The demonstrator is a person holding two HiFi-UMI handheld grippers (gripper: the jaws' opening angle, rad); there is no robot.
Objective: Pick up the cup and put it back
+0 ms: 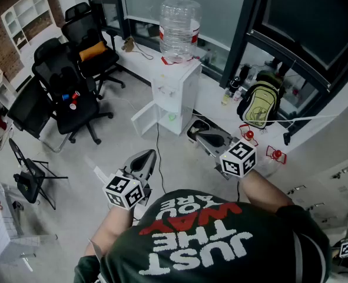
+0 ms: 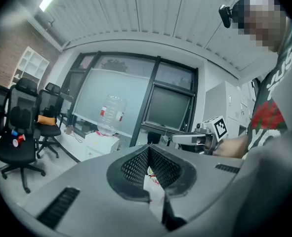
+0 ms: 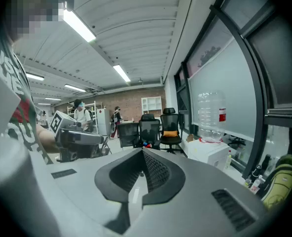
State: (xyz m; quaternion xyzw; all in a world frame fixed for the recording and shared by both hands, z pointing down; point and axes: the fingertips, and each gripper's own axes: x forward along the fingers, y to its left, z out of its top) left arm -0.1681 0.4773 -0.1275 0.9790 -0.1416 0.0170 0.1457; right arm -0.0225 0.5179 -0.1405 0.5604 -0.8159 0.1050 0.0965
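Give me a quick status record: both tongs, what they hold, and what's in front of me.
left tongs: shut, nothing between them
right tongs: shut, nothing between them
ahead: white water dispenser, clear bottle on top
to the left: black office chairs, small red and blue items on one seat
to the right: green backpack by the window
cup: none clearly identifiable

water bottle (image 1: 179,28): clear glossy plastic | floor (image 1: 118,149): smooth, matt | left gripper (image 2: 148,147) fingers (image 2: 135,167): matt, rough
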